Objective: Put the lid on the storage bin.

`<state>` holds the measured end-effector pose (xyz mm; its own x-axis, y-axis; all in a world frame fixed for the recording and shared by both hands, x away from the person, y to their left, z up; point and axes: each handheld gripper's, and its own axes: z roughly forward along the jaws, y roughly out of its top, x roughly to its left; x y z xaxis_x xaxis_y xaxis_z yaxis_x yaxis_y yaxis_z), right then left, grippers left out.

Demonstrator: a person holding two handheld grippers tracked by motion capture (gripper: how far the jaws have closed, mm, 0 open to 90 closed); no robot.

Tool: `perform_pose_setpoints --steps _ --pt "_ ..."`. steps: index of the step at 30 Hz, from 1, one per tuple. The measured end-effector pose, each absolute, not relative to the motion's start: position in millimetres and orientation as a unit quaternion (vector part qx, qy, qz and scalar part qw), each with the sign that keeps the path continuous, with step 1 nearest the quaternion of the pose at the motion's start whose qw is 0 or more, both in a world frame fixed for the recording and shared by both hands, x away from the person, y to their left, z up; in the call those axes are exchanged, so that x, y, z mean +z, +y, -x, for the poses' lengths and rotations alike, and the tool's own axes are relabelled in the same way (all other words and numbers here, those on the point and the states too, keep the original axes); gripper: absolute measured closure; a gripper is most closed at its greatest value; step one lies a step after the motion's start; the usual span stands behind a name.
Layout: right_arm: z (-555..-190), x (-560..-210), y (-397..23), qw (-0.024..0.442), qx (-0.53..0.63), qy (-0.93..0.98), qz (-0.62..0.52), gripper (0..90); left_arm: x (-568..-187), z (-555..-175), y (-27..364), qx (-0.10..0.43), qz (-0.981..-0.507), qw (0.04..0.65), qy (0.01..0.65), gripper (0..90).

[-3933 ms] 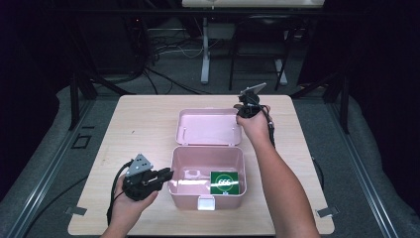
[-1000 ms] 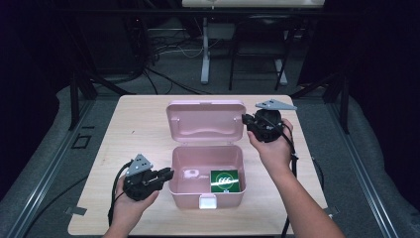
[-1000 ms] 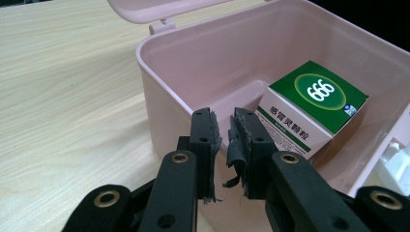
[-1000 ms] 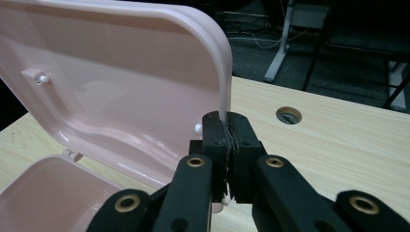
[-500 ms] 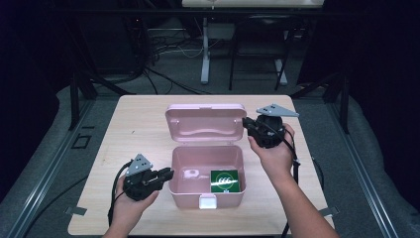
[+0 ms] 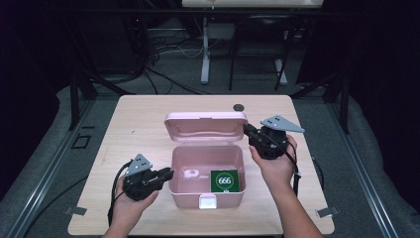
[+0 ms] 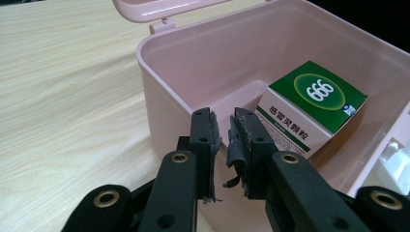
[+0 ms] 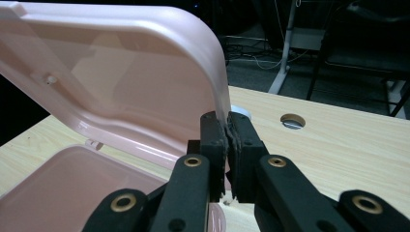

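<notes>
I am pinching the pink box's lid [image 6: 205, 126] at its right edge with my right claw [image 6: 247, 130]; my left claw [image 7: 223, 140], clenched on the box's left wall [image 7: 159, 87], is steadying it.

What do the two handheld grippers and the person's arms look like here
Both the left gripper and the right gripper are black, each topped by a grey three-cornered plate and trailing a black cable. Their black jaws show brass-coloured rivets and worn, fraying dark pads. The forearms are bare, with no sleeves in view.
</notes>
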<state>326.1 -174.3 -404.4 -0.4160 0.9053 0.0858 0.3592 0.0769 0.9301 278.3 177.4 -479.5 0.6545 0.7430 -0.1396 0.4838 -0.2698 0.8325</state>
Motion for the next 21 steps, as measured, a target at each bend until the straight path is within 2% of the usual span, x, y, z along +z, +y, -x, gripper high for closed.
perform_pose_setpoints --steps 13,21 --pt "-314.1 -411.2 -177.0 0.278 0.506 0.676 -0.457 86.0 -477.8 -280.3 177.2 0.145 -0.783 0.459 0.393 80.1" --pt "-313.3 -412.6 -179.0 0.273 0.511 0.676 -0.456 85.8 -466.9 -284.4 179.7 0.157 -0.778 0.463 0.393 77.1"
